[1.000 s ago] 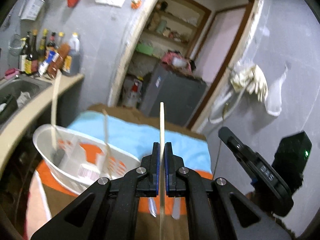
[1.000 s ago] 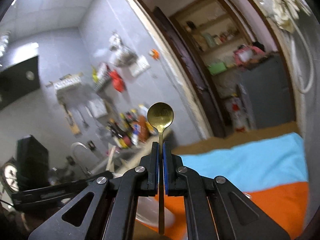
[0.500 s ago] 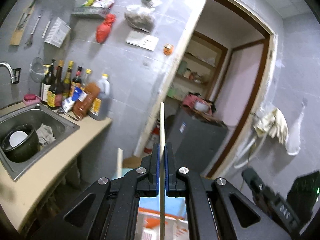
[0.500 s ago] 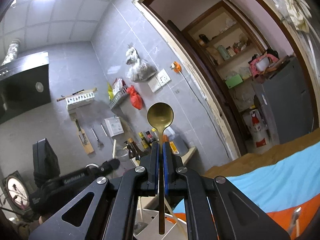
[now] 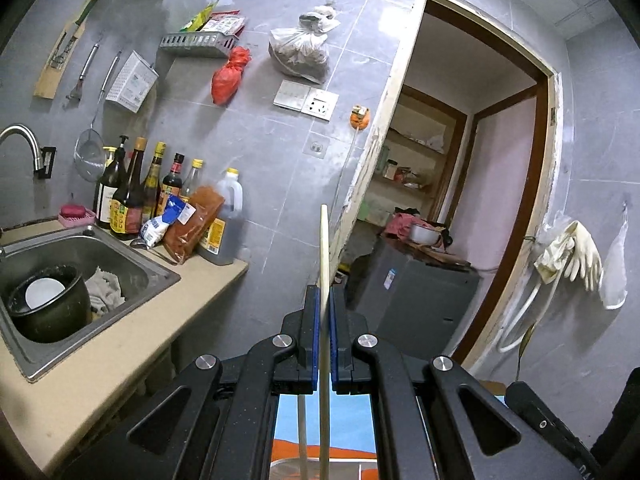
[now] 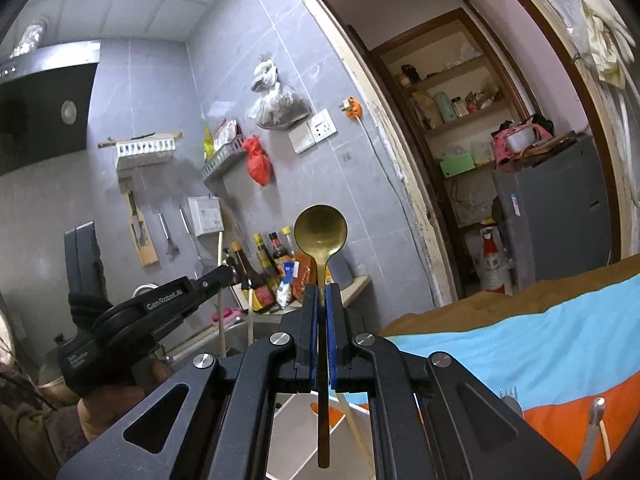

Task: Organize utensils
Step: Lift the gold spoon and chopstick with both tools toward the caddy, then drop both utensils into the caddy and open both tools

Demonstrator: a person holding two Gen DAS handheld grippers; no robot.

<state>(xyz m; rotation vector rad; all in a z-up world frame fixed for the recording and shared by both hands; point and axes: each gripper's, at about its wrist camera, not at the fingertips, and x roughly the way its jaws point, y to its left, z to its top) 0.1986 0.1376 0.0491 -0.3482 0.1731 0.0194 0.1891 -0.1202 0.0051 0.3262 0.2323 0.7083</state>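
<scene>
Grey tiled kitchen walls and an open doorway [image 5: 480,184] fill the background around us. Our left gripper [image 5: 325,312] is clamped shut on a pale chopstick [image 5: 324,248], which stands upright between the blue pads and runs down below them. Our right gripper [image 6: 321,304] is likewise closed tight on the handle of a brass spoon [image 6: 321,232], bowl up and facing us, its handle end hanging beneath the jaws.

From the right view we see the left gripper off to the left, with the hand [image 6: 108,404] under it; nothing stands between the two tools. Beneath the right gripper sits a white basket [image 6: 292,436] with a second chopstick [image 6: 352,424] leaning in it; we cannot tell what else it holds. Under the left gripper we see only a strip of the same basket with another pale stick rising from it.

Farther right, a blue and orange cloth [image 6: 520,344] covers the table, and on its orange part lie a fork [image 6: 509,396] and one more metal utensil [image 6: 592,432] beside a pale stick.

To the far left, a beige counter [image 5: 120,356] carries a steel sink [image 5: 100,256]. In the sink stands a dark pot [image 5: 48,304] with a white dish inside, and a crumpled rag [image 5: 105,286] just beside it. Sauce bottles [image 5: 136,192] and packets crowd the counter's far end against the wall. Through the doorway we see a grey fridge [image 5: 416,300] with a bowl on top, and shelves behind it. Rubber gloves [image 5: 576,252] hang on the right wall.
</scene>
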